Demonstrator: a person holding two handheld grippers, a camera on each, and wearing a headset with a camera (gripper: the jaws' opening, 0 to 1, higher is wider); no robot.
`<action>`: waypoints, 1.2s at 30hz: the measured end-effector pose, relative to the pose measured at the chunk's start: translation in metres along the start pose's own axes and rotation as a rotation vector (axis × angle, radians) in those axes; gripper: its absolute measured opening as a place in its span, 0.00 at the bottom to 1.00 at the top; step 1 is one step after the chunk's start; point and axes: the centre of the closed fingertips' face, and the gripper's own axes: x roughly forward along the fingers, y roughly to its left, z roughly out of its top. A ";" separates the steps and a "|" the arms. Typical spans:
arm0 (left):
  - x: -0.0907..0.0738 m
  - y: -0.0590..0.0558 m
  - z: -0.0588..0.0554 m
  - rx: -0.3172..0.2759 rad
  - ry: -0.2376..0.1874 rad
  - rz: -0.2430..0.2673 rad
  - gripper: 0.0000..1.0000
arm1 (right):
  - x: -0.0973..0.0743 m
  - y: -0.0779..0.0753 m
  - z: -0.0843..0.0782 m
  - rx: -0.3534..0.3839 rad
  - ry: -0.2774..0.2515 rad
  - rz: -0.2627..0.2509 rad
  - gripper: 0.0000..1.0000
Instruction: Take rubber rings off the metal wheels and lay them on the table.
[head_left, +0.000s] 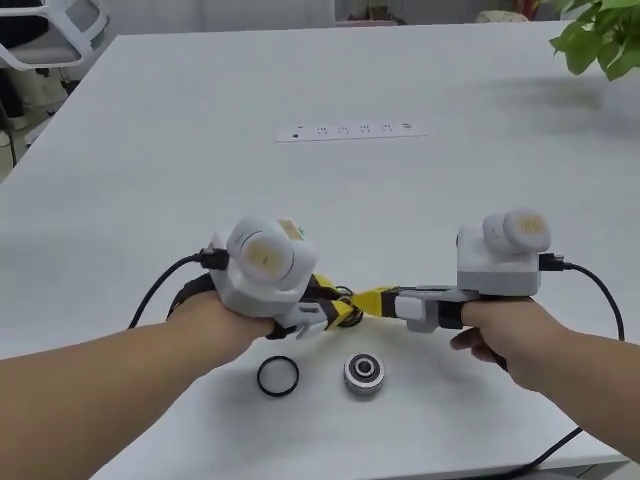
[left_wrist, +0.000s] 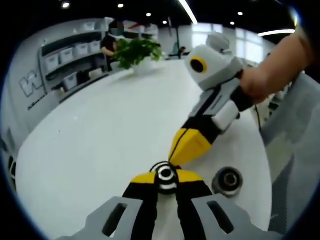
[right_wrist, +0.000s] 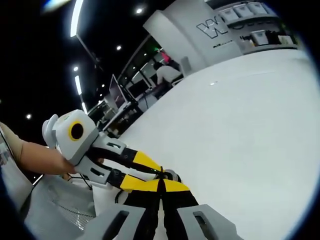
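Wheel apparently pinched in left hand-held gripper.

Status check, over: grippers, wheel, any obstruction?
Left gripper shut on ringed wheel. Right gripper shut, tips at its rim. One ring and bare wheel on table. Nothing in the way.

Bright, even light falls from above on the white table, with no glare. Small soft shadows sit on the table under the loose ring and the wheel. The plant at the table's far corner casts a faint one. Both gripper views bend strongly at their edges. In them the ceiling lights burn white above the table, and the held wheel looks soft.
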 end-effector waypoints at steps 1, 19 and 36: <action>0.000 0.000 0.000 0.000 0.000 0.000 0.13 | 0.000 0.000 0.000 0.001 0.001 -0.001 0.00; -0.016 -0.007 0.009 -0.011 -0.043 -0.037 0.23 | -0.004 -0.003 0.005 0.009 -0.008 0.001 0.00; -0.056 -0.011 0.020 -0.027 -0.121 -0.051 0.40 | -0.005 0.010 0.016 0.024 -0.029 0.044 0.00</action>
